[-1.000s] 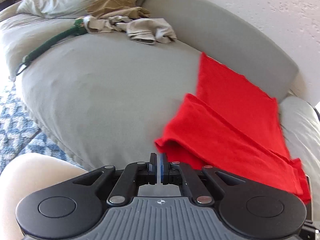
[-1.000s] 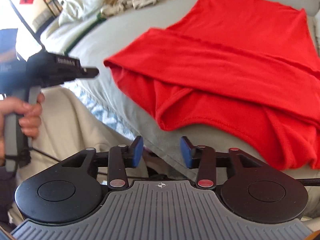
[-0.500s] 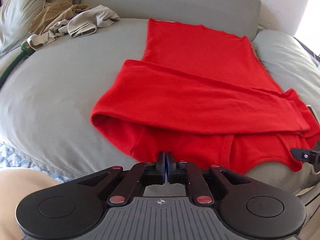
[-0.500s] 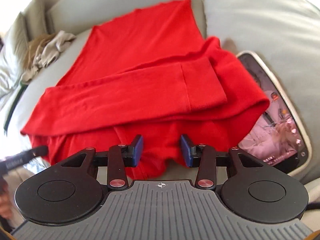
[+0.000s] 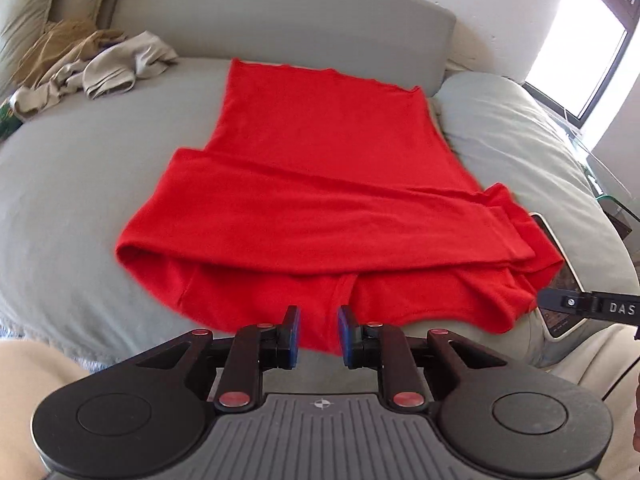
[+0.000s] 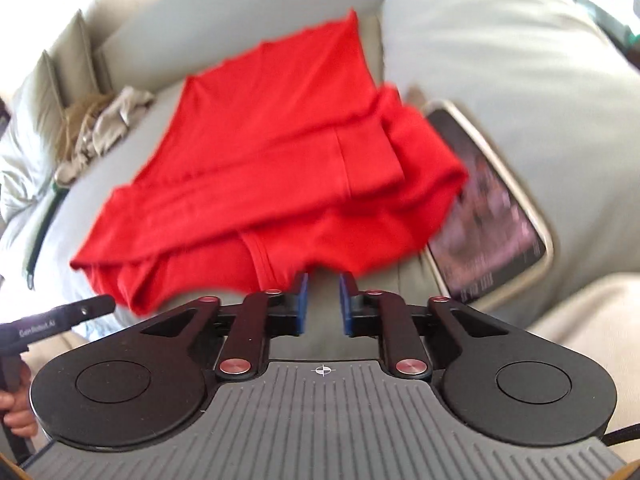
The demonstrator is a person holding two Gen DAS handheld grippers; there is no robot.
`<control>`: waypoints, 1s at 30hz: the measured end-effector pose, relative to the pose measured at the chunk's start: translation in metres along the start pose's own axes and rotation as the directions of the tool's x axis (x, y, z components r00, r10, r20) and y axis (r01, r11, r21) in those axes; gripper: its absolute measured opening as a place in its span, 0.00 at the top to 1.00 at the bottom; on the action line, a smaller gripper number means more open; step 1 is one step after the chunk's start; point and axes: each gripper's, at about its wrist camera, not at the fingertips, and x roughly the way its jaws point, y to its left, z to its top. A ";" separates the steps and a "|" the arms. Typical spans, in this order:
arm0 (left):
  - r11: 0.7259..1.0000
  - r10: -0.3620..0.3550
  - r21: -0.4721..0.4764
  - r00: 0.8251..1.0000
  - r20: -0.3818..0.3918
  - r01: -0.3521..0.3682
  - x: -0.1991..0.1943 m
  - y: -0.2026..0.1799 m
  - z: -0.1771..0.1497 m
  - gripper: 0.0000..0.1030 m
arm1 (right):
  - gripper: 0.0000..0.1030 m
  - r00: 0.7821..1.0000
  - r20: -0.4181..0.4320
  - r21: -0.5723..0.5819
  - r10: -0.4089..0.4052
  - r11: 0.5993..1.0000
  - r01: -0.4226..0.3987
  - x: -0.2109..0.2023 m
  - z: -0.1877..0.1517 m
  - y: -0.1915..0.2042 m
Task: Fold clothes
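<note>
A red long-sleeved shirt (image 5: 320,184) lies flat on the grey sofa seat (image 5: 80,184), its sleeves folded across the body. My left gripper (image 5: 318,336) hovers at the shirt's near hem. Its jaws are opening, a narrow gap apart, and the pads press on nothing. In the right wrist view the shirt (image 6: 260,168) is blurred, with its ribbed collar nearest. My right gripper (image 6: 323,304) sits just short of that collar. Its jaws are closing, still a little apart, with only grey cushion showing between them. Each gripper's tip shows in the other's view: the right gripper (image 5: 592,306), the left gripper (image 6: 64,314).
A phone (image 6: 492,200) with a lit screen lies against the shirt's right edge. Beige clothes (image 5: 120,68) and a straw hat (image 5: 60,44) are piled at the back left. A large cushion (image 5: 520,140) rises on the right. The person's leg (image 5: 24,392) is at the sofa's front.
Both views swung round to face the shirt's near edge. The left jaws went from shut to slightly apart. The right jaws narrowed from wide to a small gap.
</note>
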 end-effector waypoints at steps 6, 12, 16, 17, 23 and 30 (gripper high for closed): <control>0.989 0.073 0.138 0.992 -0.107 -0.058 0.029 -0.023 -0.017 0.83 | 0.81 0.988 -0.144 -0.049 -0.046 0.998 0.039 0.039 0.004 0.016; 0.998 -0.042 -0.050 0.993 -0.111 0.036 0.000 0.022 -0.037 0.67 | 0.78 0.985 -0.164 0.014 0.054 0.999 -0.052 0.003 -0.022 -0.008; 0.942 -0.087 -0.327 0.996 -0.009 0.079 -0.010 0.058 -0.043 0.66 | 0.61 0.994 -0.069 0.116 0.086 0.990 -0.078 -0.015 -0.022 -0.027; 0.927 -0.103 -0.363 0.995 -0.002 0.095 -0.010 0.061 -0.044 0.67 | 0.61 0.994 -0.053 0.144 0.101 0.985 -0.092 -0.016 -0.021 -0.030; 0.917 -0.165 -0.370 0.986 -0.011 0.150 -0.009 0.052 -0.046 0.67 | 0.61 0.987 -0.036 0.269 0.156 0.953 -0.141 -0.006 -0.017 -0.039; 0.926 -0.174 -0.347 0.984 -0.042 0.148 -0.002 0.045 -0.052 0.67 | 0.61 0.967 0.004 0.551 0.254 0.806 -0.214 0.019 -0.021 -0.069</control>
